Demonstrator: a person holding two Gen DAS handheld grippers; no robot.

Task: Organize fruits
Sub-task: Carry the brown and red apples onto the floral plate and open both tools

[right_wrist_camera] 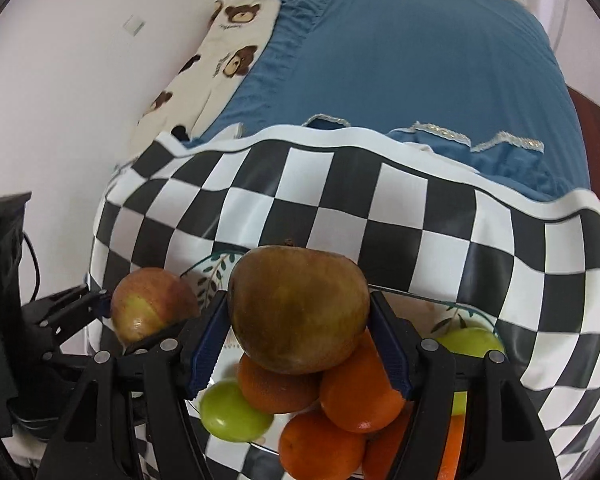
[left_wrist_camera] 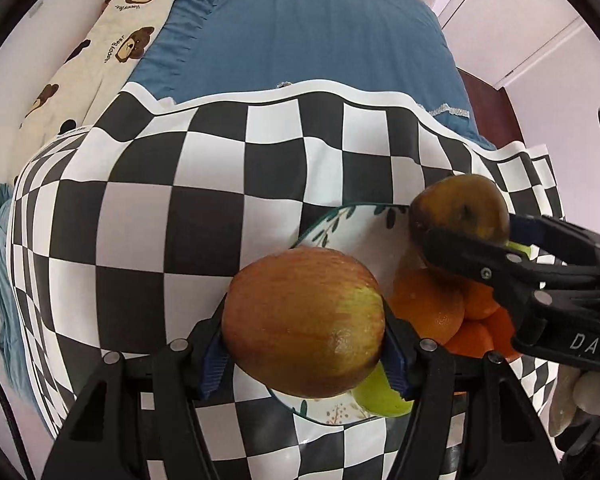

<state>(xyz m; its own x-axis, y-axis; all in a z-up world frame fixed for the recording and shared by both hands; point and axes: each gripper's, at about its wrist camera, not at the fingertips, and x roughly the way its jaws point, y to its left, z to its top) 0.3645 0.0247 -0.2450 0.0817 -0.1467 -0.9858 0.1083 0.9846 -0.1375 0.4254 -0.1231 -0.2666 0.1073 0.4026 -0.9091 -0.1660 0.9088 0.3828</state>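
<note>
My left gripper (left_wrist_camera: 305, 354) is shut on a red-yellow apple (left_wrist_camera: 303, 324) and holds it over the left rim of a white leaf-patterned plate (left_wrist_camera: 340, 216). My right gripper (right_wrist_camera: 300, 344) is shut on a brown-green apple (right_wrist_camera: 298, 308), held above the plate's pile of oranges (right_wrist_camera: 356, 384) and green fruits (right_wrist_camera: 232, 410). In the left wrist view the right gripper (left_wrist_camera: 452, 236) enters from the right with the brown-green apple (left_wrist_camera: 460, 208) over the oranges (left_wrist_camera: 432, 308). In the right wrist view the red-yellow apple (right_wrist_camera: 152, 308) and the left gripper (right_wrist_camera: 112, 312) are at the left.
The plate (right_wrist_camera: 208, 276) sits on a black-and-white checkered cloth (left_wrist_camera: 180, 208) laid over a bed with a blue cover (left_wrist_camera: 300, 32). A bear-print pillow (left_wrist_camera: 112, 40) lies at the far left. A white wall (right_wrist_camera: 60, 100) runs along the left, a door (left_wrist_camera: 540, 20) at the right.
</note>
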